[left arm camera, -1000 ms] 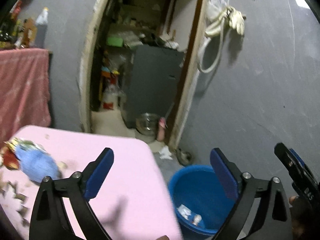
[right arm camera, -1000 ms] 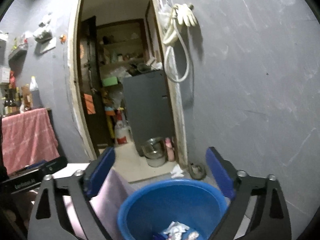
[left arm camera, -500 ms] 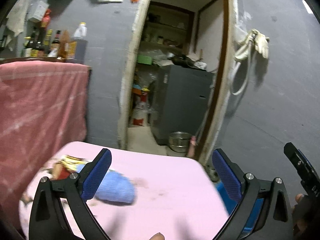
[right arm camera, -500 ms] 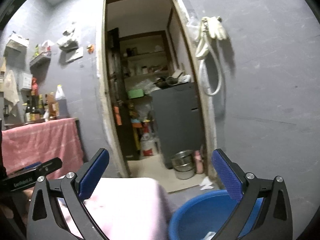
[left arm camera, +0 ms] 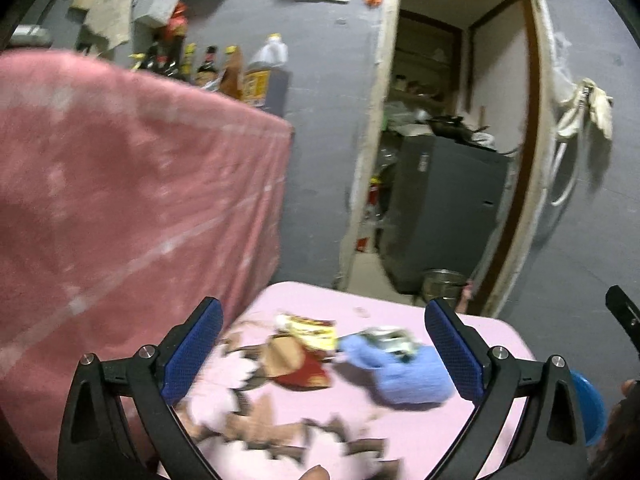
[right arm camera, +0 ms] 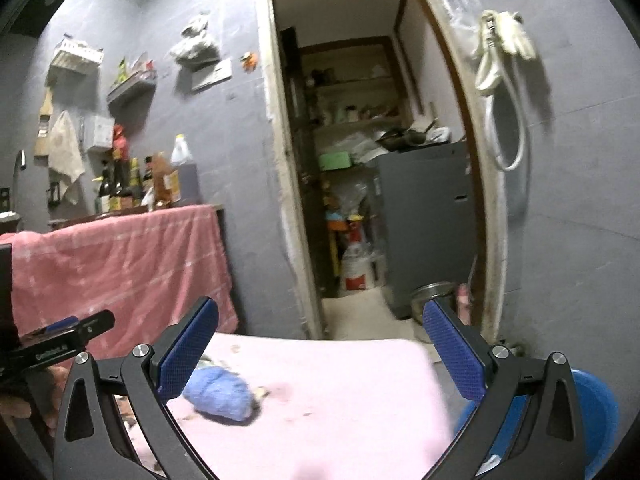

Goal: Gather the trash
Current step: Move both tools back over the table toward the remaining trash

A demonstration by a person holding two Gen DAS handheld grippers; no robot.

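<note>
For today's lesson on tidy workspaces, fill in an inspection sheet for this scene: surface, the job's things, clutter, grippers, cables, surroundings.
Surface: pink table, littered with scraps.
Job's things: red and yellow wrapper, brown torn scraps, blue crumpled cloth with a wrapper on top; blue bucket on the floor at the table's right end.
Clutter: bottles on the counter draped with a pink cloth.
Grippers: left gripper open and empty above the trash; right gripper open and empty over the table.
Cables: white hose hanging on the wall.
Surroundings: grey walls, open doorway to a storeroom with a grey cabinet and steel pot.
</note>
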